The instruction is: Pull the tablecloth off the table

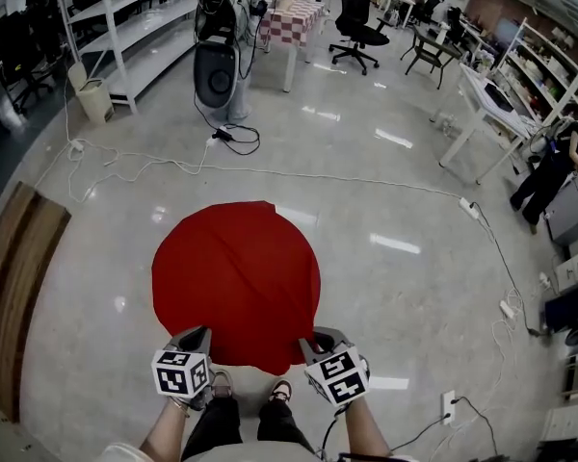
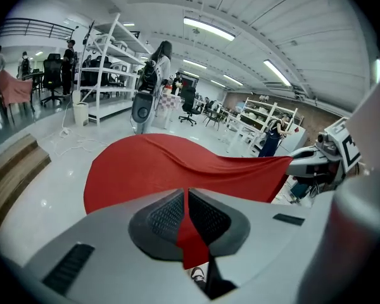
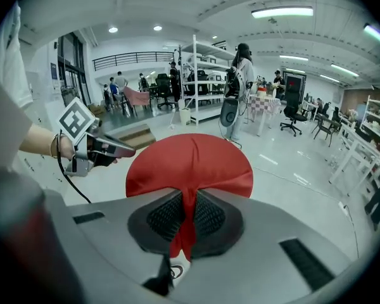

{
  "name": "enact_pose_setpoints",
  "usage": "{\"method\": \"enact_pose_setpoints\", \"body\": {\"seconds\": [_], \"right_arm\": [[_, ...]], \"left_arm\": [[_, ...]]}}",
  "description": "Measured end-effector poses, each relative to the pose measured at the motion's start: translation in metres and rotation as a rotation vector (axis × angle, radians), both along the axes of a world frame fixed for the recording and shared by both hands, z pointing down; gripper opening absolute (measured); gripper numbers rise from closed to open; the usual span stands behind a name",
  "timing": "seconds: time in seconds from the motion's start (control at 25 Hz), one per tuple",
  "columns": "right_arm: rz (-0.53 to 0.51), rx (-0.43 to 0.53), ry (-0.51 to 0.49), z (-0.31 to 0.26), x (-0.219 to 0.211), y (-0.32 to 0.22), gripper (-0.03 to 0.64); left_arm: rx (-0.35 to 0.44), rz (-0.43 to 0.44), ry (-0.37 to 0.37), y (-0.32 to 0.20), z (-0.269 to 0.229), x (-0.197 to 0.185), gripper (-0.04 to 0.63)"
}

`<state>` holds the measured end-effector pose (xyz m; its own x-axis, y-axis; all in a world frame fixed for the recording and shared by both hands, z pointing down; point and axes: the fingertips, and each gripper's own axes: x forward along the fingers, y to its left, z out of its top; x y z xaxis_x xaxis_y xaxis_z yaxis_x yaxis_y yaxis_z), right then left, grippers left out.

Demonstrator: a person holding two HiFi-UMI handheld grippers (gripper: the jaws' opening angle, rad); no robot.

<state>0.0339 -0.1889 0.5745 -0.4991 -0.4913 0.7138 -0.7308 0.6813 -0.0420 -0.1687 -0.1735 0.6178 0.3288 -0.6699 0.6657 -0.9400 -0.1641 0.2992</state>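
At the far left, a low brown wooden platform (image 1: pixel 14 287) lies on the glossy pale grey floor (image 1: pixel 414 287). Behind it stands a white metal shelving rack (image 1: pixel 125 27), with a small white bin (image 1: pixel 93 99) at its foot.

My left claw (image 1: pixel 195 337) (image 2: pixel 187 217) is held low in front of me, just above my shoes. Its two dark ribbed pads are pinched tight on the near edge of the round red fabric tablecloth (image 1: pixel 236 277) (image 2: pixel 164 163) (image 3: pixel 190 163). A thin fold of red runs down between the pads.

The tablecloth spreads away from me as a wide red disc, filling the middle of the head view. Its near edge is drawn into two points, one in each claw. I cannot tell whether a bench lies under it; only floor shows around it.

Beyond the cloth, thin white cables (image 1: pixel 270 171) trail across the floor. Farther back a person in light clothing (image 1: pixel 226 27) stands beside a bench with a red-and-white checked cover (image 1: pixel 294 17) and a black office chair (image 1: pixel 361 27).

My right claw (image 1: pixel 323 338) (image 3: pixel 189 217) sits level with the left one, well apart from it. It is also clamped on the tablecloth's near edge, with a bunched red fold squeezed between its pads.

At the right stand white work benches (image 1: pixel 482 114), and a person in dark clothing (image 1: pixel 544 171) is beside them.
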Motion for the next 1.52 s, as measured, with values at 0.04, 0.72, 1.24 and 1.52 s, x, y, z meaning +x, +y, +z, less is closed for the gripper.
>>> {"method": "enact_pose_setpoints", "body": {"seconds": [0.04,0.72,1.24,1.52], "right_arm": [[0.006,0.001,-0.006,-0.004,-0.001,-0.002,0.029],[0.072,0.079,-0.094,-0.074,-0.009,-0.031,0.028],[0.026,0.098,-0.108,-0.100,-0.025,-0.044,0.028],[-0.001,0.102,-0.108,-0.113,-0.031,-0.057,0.028]], "left_arm": [[0.002,0.008,0.002,-0.001,0.000,0.002,0.008],[-0.056,0.285,-0.048,-0.015,0.037,0.044,0.249],[0.104,0.445,-0.287,-0.115,0.047,0.064,0.281],[0.136,0.836,-0.406,-0.156,0.055,0.088,0.281]]}}
